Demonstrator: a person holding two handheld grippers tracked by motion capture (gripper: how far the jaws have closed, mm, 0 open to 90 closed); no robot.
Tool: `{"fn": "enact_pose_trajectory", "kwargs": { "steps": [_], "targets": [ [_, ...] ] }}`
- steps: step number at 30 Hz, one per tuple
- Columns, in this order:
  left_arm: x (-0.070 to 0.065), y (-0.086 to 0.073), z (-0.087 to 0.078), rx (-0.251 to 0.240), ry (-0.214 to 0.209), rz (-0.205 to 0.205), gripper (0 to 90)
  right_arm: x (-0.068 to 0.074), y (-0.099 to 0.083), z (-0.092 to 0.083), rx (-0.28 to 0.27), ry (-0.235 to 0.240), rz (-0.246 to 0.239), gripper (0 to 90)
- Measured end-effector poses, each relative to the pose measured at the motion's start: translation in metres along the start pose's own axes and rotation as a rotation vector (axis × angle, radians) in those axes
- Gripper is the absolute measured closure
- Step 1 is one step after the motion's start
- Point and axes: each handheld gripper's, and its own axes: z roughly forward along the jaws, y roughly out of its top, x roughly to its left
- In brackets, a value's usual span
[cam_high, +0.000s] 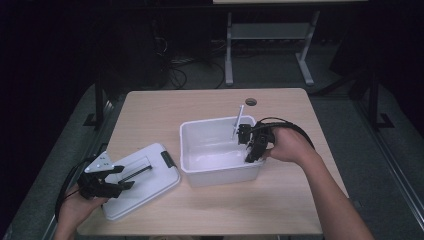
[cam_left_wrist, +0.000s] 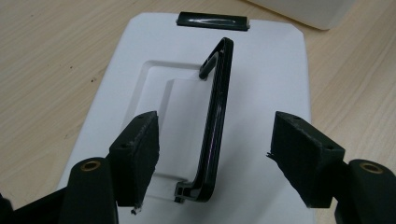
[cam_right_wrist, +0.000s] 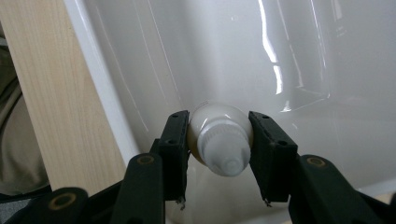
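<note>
The right hand-held gripper (cam_right_wrist: 219, 144) is clamped on a small white bottle (cam_right_wrist: 219, 140), cap end towards the camera, and holds it low inside the white tub (cam_high: 187, 145) near the tub's right wall, probably to set it down on the floor of the tub. The tub stands right of the bench (cam_high: 150, 107) centre; apart from the bottle, nothing can be made out in it.

The left hand-held gripper (cam_left_wrist: 215, 154) hangs wide open over the tub's lid (cam_left_wrist: 271, 74), at the bench's front left corner. The jaws straddle the lid's raised black handle (cam_left_wrist: 217, 116) without touching it, likely ready to lift the lid.
</note>
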Motion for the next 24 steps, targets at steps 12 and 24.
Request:
{"fn": "enact_pose_trajectory", "kwargs": {
  "steps": [12,24],
  "targets": [
    [0.001,-0.001,0.001,0.0,-0.003,-0.002,31.7,-0.002,0.006,0.015,0.023,-0.005,-0.007,59.7],
    [0.0,0.001,-0.002,-0.019,-0.012,0.001,31.6,-0.004,0.006,0.028,0.029,0.01,0.008,59.6]
  ]
}}
